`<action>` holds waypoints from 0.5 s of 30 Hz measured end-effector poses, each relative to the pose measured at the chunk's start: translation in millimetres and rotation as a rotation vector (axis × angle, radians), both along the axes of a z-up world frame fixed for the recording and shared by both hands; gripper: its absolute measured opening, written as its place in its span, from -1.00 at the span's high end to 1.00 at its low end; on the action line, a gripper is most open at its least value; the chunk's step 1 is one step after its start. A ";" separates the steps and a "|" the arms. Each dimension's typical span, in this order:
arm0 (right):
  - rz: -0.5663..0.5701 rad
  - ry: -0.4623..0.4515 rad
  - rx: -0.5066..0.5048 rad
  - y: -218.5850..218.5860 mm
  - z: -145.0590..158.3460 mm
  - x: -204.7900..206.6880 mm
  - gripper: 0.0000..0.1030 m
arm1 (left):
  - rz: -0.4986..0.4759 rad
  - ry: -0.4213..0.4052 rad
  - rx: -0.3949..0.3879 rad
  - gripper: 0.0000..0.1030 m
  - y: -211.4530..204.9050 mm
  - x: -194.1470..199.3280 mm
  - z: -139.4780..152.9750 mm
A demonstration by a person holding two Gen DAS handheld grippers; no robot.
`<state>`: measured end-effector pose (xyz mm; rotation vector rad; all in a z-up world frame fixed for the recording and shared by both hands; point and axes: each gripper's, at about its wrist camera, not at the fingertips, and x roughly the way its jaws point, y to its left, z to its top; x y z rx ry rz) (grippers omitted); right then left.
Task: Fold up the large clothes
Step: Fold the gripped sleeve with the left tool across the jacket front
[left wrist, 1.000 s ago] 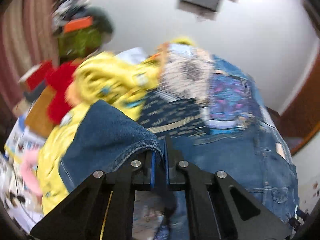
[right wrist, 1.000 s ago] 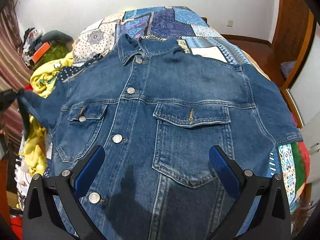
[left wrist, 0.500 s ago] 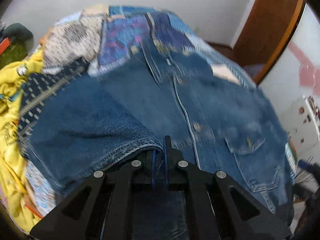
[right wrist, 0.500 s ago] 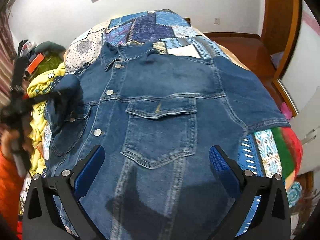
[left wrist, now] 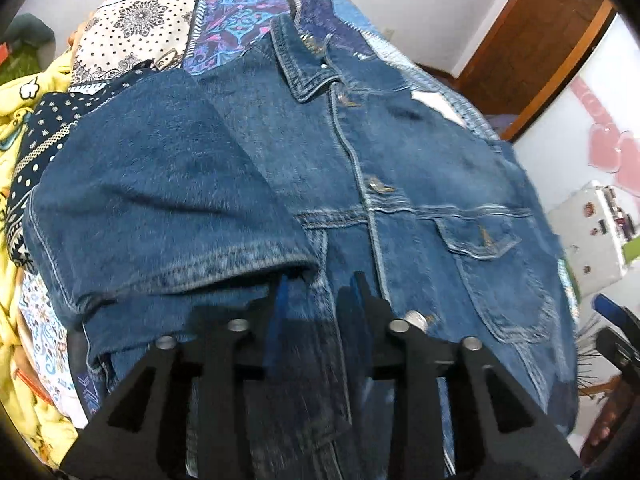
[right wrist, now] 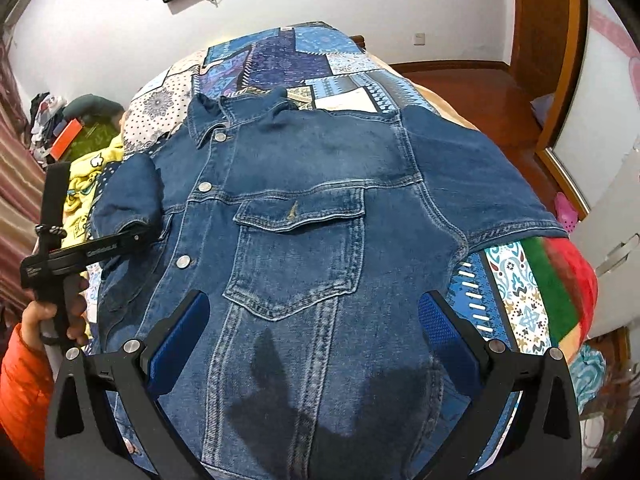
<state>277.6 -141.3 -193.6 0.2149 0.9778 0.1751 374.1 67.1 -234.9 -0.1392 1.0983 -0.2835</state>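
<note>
Denim is the matter in hand: a blue denim jacket (right wrist: 320, 208) lies face up, buttoned, spread across a bed covered by a patchwork quilt (right wrist: 280, 60), collar toward the far wall. The step under way looks like the first sleeve fold. The jacket's sleeve on the person's left (left wrist: 160, 200) lies doubled inward over the chest panel, its cuff hem just ahead of the left tool (left wrist: 316, 300). That tool's jaws stand a narrow way apart with no cloth visibly between them, so I judge the sleeve released, though the fingertips are motion-blurred. From the right wrist view the left tool (right wrist: 144, 236) sits at the folded cuff, gripped by the person's left hand (right wrist: 52, 316). The right tool (right wrist: 312, 320) hovers above the lower front of the jacket with its jaws spread wide, holding nothing. The other sleeve (right wrist: 500, 196) lies flat and fully out toward the bed's edge, well apart from either tool. The next move probably calls for the right tool to reach that cuff, pinch it near the hem, and carry it across the chest to match the first fold, keeping the shoulder seam from dragging. A yellow garment (left wrist: 24, 120) lies heaped beside the jacket and should stay out of the fold.
</note>
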 end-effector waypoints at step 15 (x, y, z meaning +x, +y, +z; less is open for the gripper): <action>0.074 -0.007 -0.045 30.8 -3.1 2.9 -1.00 | 0.417 -0.003 -0.300 -0.19 156.8 -30.5 0.3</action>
